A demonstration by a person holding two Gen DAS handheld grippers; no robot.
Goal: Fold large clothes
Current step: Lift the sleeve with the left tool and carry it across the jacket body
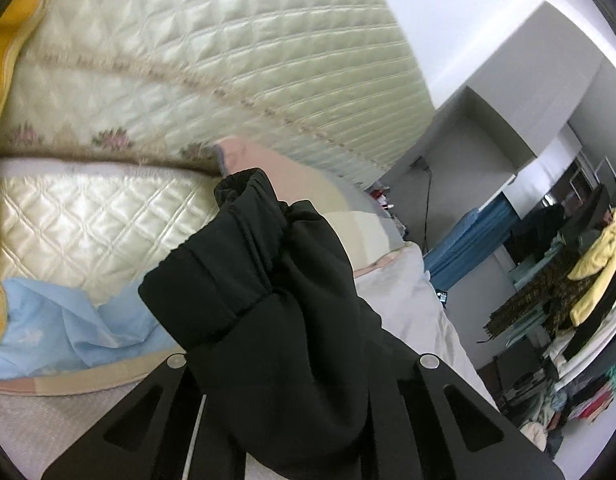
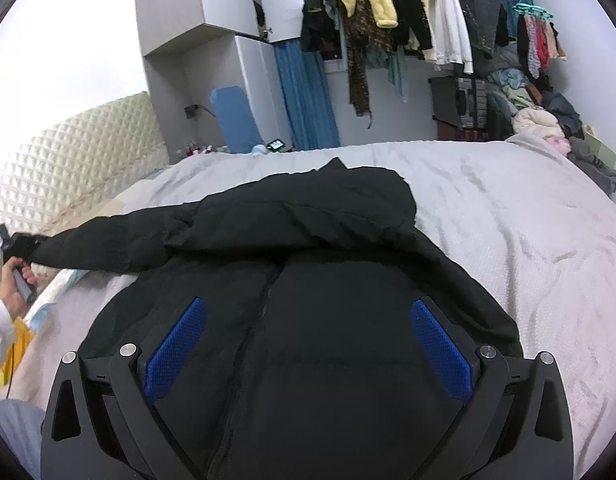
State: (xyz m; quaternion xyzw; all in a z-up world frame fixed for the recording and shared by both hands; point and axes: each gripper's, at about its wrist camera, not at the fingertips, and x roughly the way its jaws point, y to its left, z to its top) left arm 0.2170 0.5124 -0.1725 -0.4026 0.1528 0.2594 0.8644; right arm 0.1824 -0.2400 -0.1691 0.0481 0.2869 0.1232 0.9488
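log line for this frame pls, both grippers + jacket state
left gripper: shut on sleeve cuff, sleeve pulled out sideways | right gripper: open, over jacket front | black jacket: flat on grey bedspread, unfolded

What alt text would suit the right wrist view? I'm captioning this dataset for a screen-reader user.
A black jacket lies zipper-up on a bed with a grey cover, the open right gripper poised above its front. Its one sleeve stretches left, where the left gripper holds the cuff. Clothes hang on a rail behind.
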